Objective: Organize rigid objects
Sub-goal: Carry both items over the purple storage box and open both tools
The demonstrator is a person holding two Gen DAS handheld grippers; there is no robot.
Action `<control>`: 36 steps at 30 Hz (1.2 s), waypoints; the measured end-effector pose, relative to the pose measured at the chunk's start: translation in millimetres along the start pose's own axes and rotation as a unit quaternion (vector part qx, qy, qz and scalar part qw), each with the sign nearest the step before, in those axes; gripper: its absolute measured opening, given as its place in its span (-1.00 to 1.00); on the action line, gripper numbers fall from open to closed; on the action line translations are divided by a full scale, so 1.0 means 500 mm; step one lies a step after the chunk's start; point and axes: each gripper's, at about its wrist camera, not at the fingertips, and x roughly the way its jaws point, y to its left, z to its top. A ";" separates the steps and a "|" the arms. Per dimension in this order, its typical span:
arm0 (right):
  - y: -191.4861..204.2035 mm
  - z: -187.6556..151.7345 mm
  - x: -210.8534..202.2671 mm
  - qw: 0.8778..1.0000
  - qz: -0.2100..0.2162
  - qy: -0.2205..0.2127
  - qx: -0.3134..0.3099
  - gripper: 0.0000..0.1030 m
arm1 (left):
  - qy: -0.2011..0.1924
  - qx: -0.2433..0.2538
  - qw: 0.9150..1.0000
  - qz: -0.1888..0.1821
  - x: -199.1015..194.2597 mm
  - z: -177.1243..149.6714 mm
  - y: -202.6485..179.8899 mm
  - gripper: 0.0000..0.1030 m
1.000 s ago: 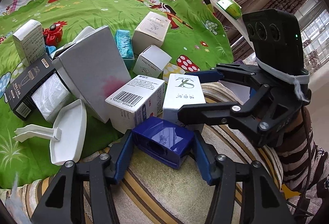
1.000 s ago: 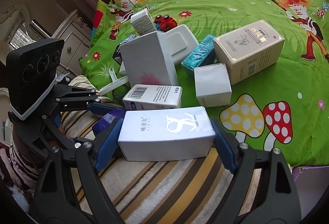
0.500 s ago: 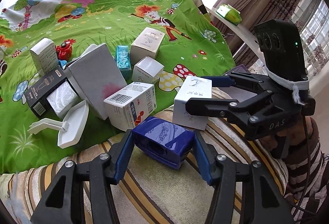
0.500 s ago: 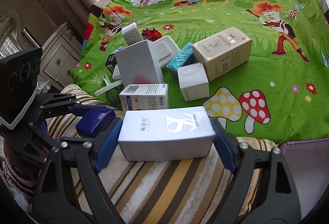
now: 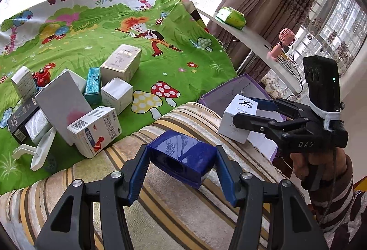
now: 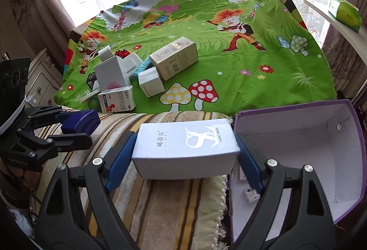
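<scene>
My left gripper [image 5: 181, 169] is shut on a dark blue box [image 5: 183, 158] and holds it above the striped blanket [image 5: 160, 215]. It also shows in the right wrist view [image 6: 80, 121]. My right gripper [image 6: 185, 158] is shut on a white box with silver lettering [image 6: 185, 146], at the left edge of an open purple box [image 6: 321, 135]. The white box also shows in the left wrist view [image 5: 238, 117], over the purple box [image 5: 227, 91]. Several loose boxes [image 5: 94, 130] lie in a heap on the green cartoon cloth [image 5: 160, 62].
The heap holds a beige box [image 6: 174, 57], a small white cube box [image 6: 151, 82], a teal packet [image 5: 93, 84], a tall white box [image 5: 62, 103], a black box [image 5: 20, 119], a red toy car [image 5: 42, 76] and a white plastic scoop [image 5: 39, 151]. A shelf [image 5: 252, 43] stands at right.
Both grippers have pulled back from the heap with their boxes. My right gripper has carried the white box to the right, up to the purple box, which has come into view.
</scene>
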 end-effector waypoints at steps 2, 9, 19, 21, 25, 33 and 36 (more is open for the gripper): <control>-0.037 -0.014 -0.019 1.000 -0.017 -0.003 0.018 0.68 | -0.001 0.008 1.000 -0.006 0.007 0.006 -0.022 0.11; -0.164 -0.055 -0.067 0.993 -0.091 -0.014 0.078 0.68 | 0.012 0.035 0.999 -0.024 0.049 0.027 -0.095 0.11; -0.256 -0.094 -0.101 0.984 -0.137 -0.006 0.118 0.69 | 0.039 0.089 0.994 -0.053 0.107 0.041 -0.205 0.11; -0.264 -0.100 -0.105 0.983 -0.140 -0.004 0.122 0.69 | 0.044 0.100 0.992 -0.059 0.116 0.042 -0.227 0.11; -0.277 -0.109 -0.115 0.980 -0.151 -0.002 0.126 0.69 | 0.055 0.115 0.989 -0.076 0.140 0.047 -0.265 0.11; -0.295 -0.119 -0.126 0.976 -0.168 0.005 0.138 0.80 | 0.080 0.110 0.985 -0.106 0.167 0.048 -0.295 0.29; -0.296 -0.119 -0.127 0.976 -0.165 0.004 0.142 0.84 | 0.075 0.095 0.987 -0.108 0.157 0.050 -0.283 0.30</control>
